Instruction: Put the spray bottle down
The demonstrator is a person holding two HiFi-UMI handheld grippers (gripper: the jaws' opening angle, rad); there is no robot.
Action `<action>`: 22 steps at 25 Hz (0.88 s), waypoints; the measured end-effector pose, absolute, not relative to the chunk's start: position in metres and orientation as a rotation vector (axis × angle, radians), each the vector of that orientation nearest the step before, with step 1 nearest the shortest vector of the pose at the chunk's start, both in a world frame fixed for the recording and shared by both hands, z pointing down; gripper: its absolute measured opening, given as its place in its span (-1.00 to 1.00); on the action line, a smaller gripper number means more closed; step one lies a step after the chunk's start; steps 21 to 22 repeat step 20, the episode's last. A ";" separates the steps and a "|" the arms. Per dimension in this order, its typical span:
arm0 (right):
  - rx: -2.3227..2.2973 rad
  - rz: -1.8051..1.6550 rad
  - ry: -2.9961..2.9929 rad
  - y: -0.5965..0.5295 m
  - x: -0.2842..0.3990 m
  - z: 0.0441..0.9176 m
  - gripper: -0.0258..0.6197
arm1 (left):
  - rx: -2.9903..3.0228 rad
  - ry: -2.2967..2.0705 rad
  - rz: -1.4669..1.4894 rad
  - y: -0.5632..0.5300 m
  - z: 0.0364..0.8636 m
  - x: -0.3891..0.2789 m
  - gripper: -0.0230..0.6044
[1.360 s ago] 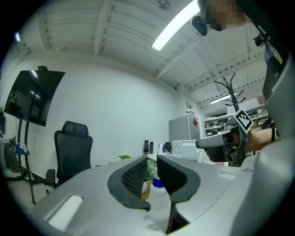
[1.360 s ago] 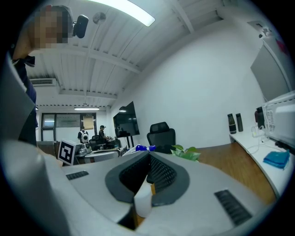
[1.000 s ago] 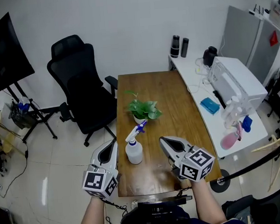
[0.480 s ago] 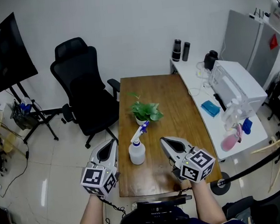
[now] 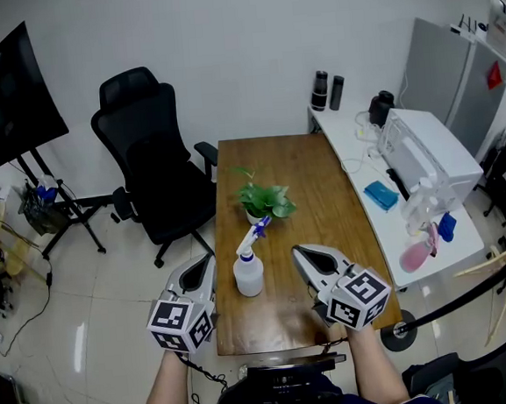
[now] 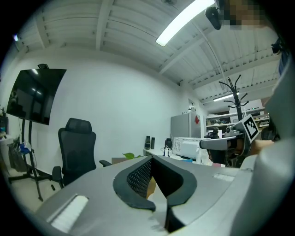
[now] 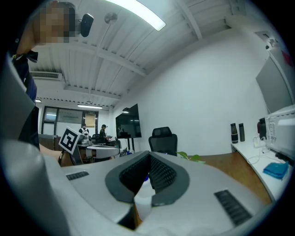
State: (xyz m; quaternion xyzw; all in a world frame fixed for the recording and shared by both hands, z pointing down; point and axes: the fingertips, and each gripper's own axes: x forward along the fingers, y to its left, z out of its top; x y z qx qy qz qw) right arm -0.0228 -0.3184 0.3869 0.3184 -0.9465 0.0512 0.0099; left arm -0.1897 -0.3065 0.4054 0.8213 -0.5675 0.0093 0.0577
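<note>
Looking down from the head view, a white plastic spray bottle with a blue-and-white trigger head (image 5: 247, 273) stands upright on the near half of a long brown wooden bench (image 5: 323, 199), held by nothing. It sits between the two claws, nearer the left claw (image 5: 209, 260), which hovers just beside it at the bench's left edge. The right claw (image 5: 298, 252) hovers over the wood on the bottle's other side, a little apart from it. Both claws point away from the person, each with its jaws drawn together to a point and nothing between them. A small green leafy plant in a white pot (image 5: 266, 201) stands further along the bench, behind the bottle. A black mesh office chair (image 5: 147, 144) stands on the tiled floor to the left, and a white side counter (image 5: 355, 157) crowded with appliances runs along the right. In the left gripper view the grey jaws meet at their tips, closed and empty, with only the hollow between the black pads left open. Beyond them are the chair, a dark wall screen (image 6: 32, 94) and a green leaf of the plant. In the right gripper view the jaws are likewise closed on nothing. A sliver of white with a blue speck shows through the hollow between the pads, too little to identify. The plant and the bench top lie beyond to the right.
</note>
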 end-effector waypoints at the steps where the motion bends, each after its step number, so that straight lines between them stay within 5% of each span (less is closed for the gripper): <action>1: 0.995 0.158 -2.955 -0.319 -0.023 0.387 -0.89 | 2.490 -1.718 0.027 -0.307 0.406 -0.189 -0.90; 22: 1.008 0.151 -2.946 -0.320 -0.021 0.386 -0.89 | 2.497 -1.685 0.043 -0.310 0.406 -0.184 -0.90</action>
